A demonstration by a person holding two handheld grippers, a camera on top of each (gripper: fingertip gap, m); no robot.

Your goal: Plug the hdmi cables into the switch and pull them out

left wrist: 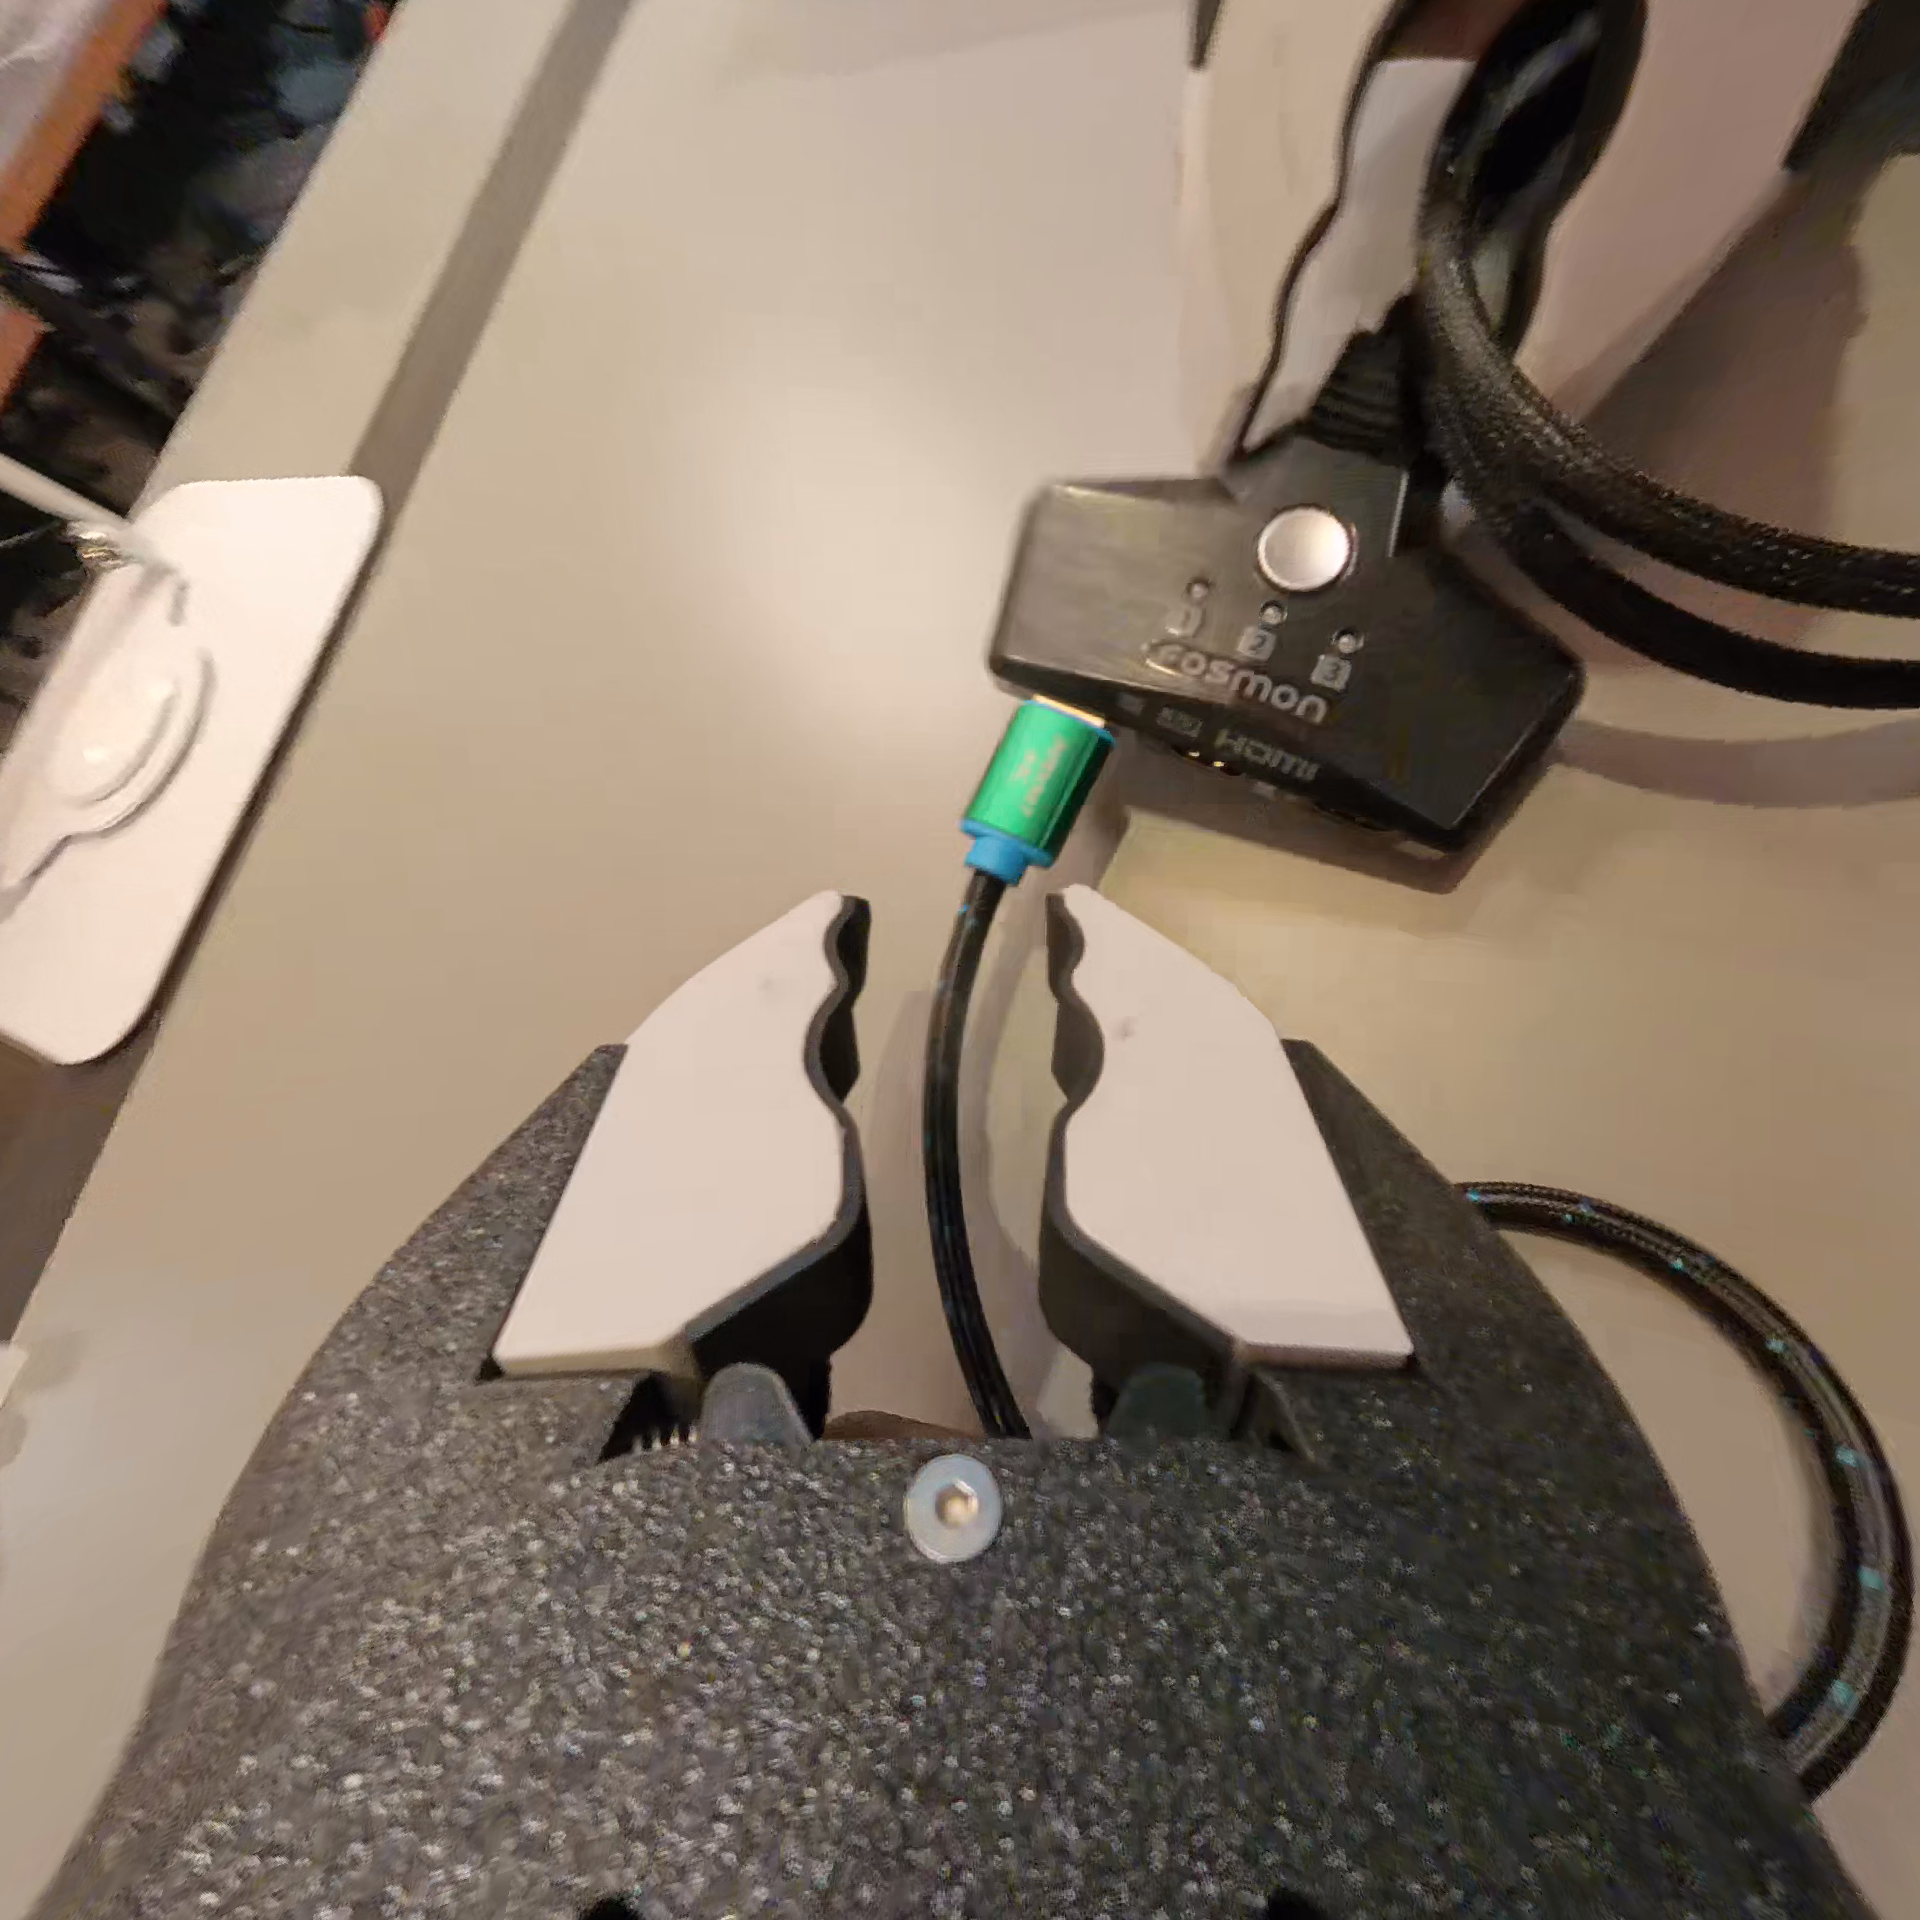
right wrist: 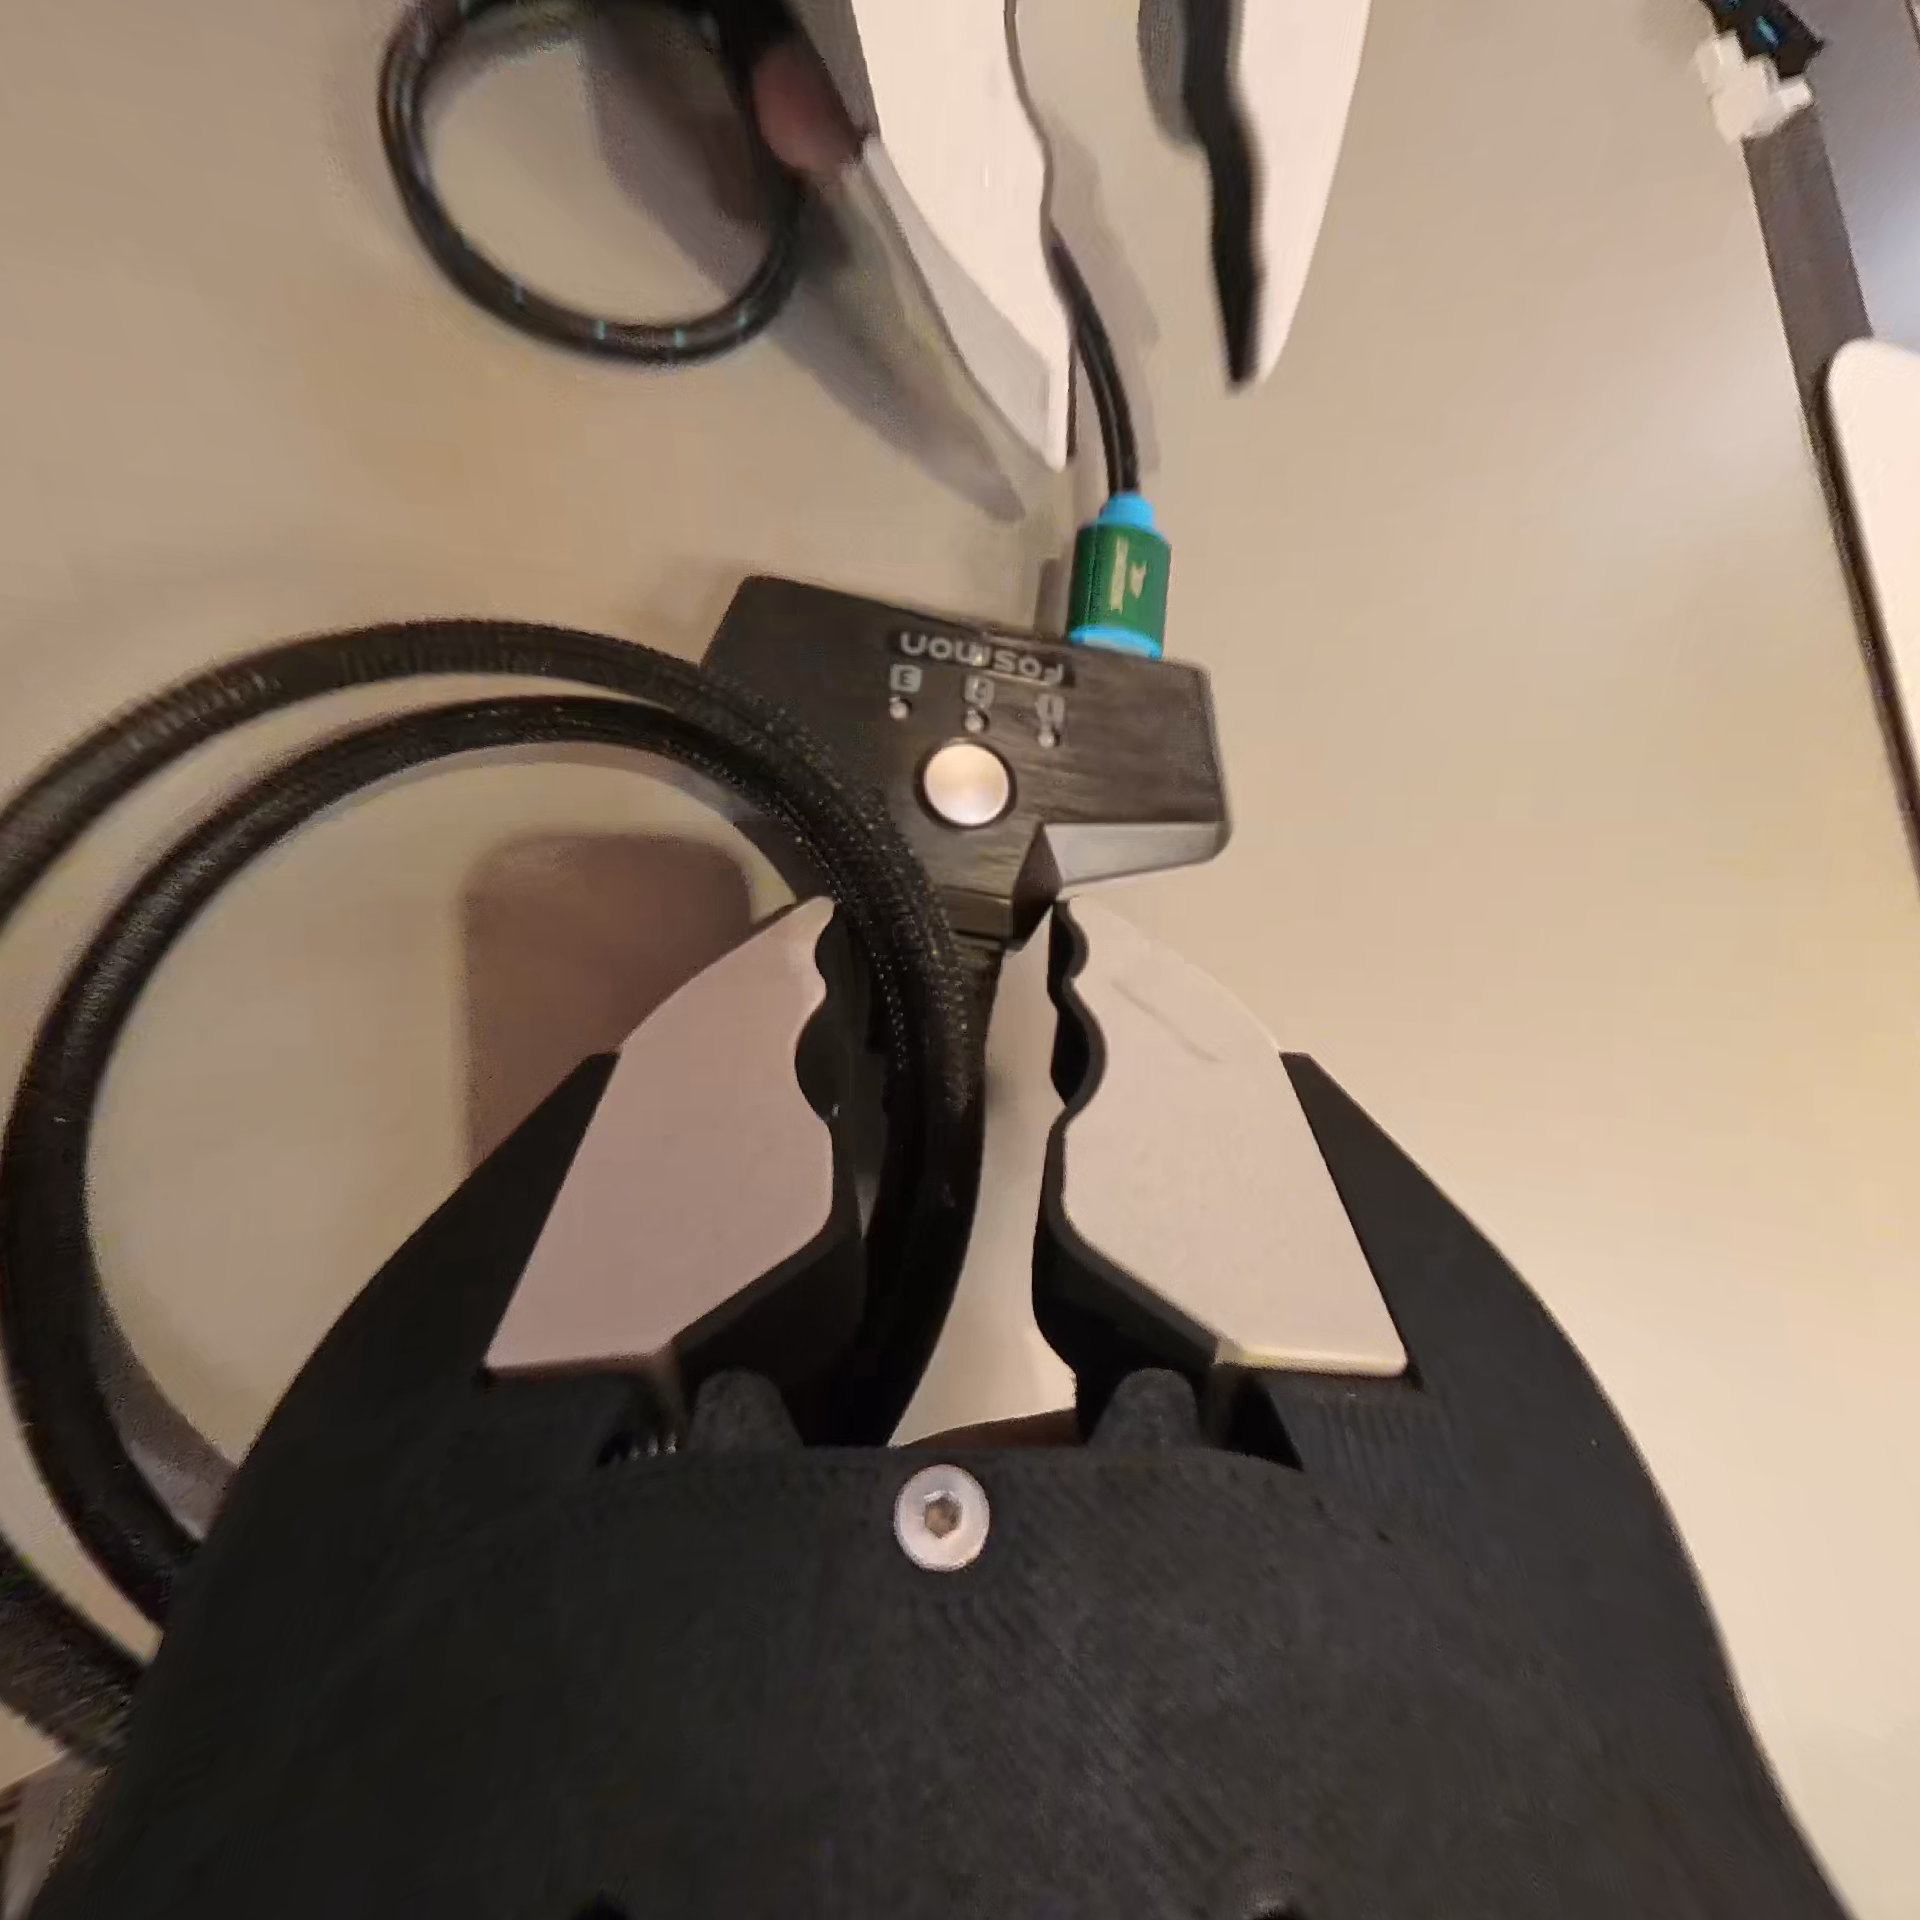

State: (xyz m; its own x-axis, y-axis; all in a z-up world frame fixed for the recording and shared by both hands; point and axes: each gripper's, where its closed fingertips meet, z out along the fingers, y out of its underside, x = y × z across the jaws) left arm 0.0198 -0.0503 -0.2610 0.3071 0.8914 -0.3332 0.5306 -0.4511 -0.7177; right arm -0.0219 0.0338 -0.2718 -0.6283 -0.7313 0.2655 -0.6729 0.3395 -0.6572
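A black HDMI switch (left wrist: 1278, 665) with a round silver button lies on the beige table. A green and blue HDMI plug (left wrist: 1039, 790) sits in its end port, with a sliver of metal showing. My left gripper (left wrist: 951, 914) is open just behind the plug, and the plug's thin black cable (left wrist: 956, 1091) runs untouched between the fingers. In the right wrist view, my right gripper (right wrist: 940, 925) is shut on the switch's (right wrist: 1039, 748) narrow tail end and its thick braided cable (right wrist: 312, 707). The plug (right wrist: 1122, 582) and the open left gripper (right wrist: 1148, 416) show beyond it.
A white flat base plate (left wrist: 177, 748) lies at the table's left edge, with a dark gap beside it. The thin cable lies in a coil (right wrist: 582, 312) on the table. A white object (right wrist: 1881, 623) and a small white connector (right wrist: 1756, 83) sit at the right.
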